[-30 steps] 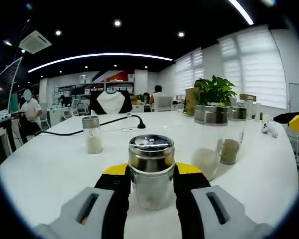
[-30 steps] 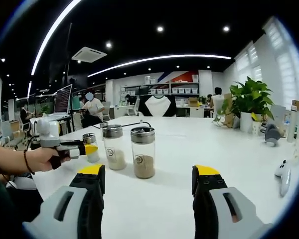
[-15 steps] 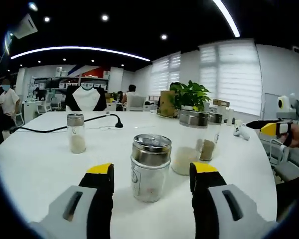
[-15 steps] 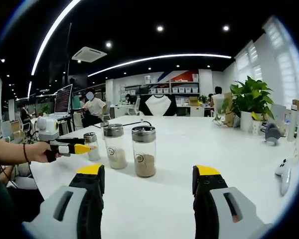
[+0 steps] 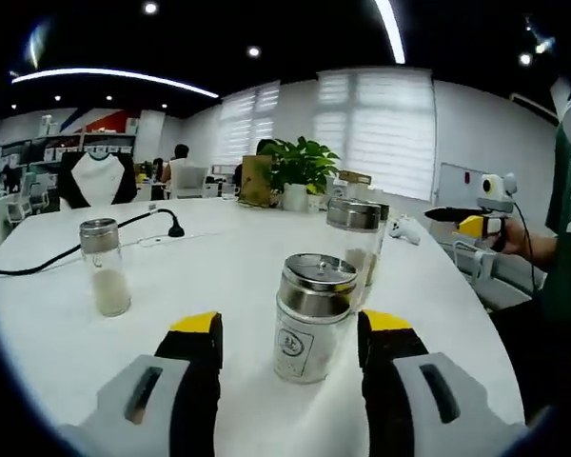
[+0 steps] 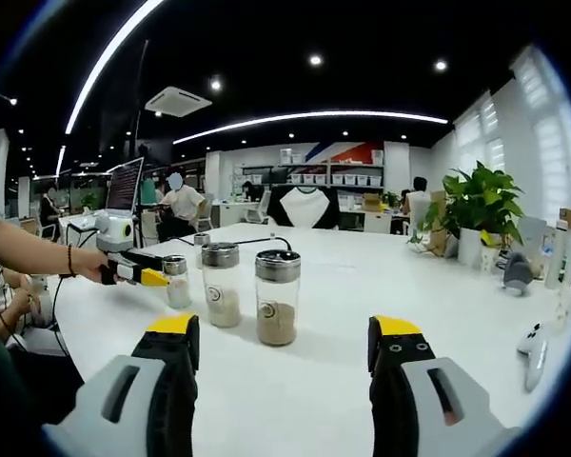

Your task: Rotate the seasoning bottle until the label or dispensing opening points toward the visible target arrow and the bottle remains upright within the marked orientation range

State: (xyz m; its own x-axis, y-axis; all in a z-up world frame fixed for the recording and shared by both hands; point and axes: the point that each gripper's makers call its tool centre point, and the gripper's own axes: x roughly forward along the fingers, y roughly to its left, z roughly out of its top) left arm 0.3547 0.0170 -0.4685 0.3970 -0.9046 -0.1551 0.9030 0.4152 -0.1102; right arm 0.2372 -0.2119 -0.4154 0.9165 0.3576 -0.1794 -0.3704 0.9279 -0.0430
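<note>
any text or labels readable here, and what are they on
Nearest seasoning bottle: small dark mark on its white label, too blurred to read.
Two bottles ahead of the right claw: round emblems, too small to read.
No legible words, numbers or target arrow.

potted plant (image 5: 295, 171) | black cable (image 5: 76, 249) | white table (image 6: 362, 276)

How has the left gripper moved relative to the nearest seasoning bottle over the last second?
Yes: the left gripper has opened and drawn back; the seasoning bottle, gripped a second ago, now stands free between its jaws.
</note>
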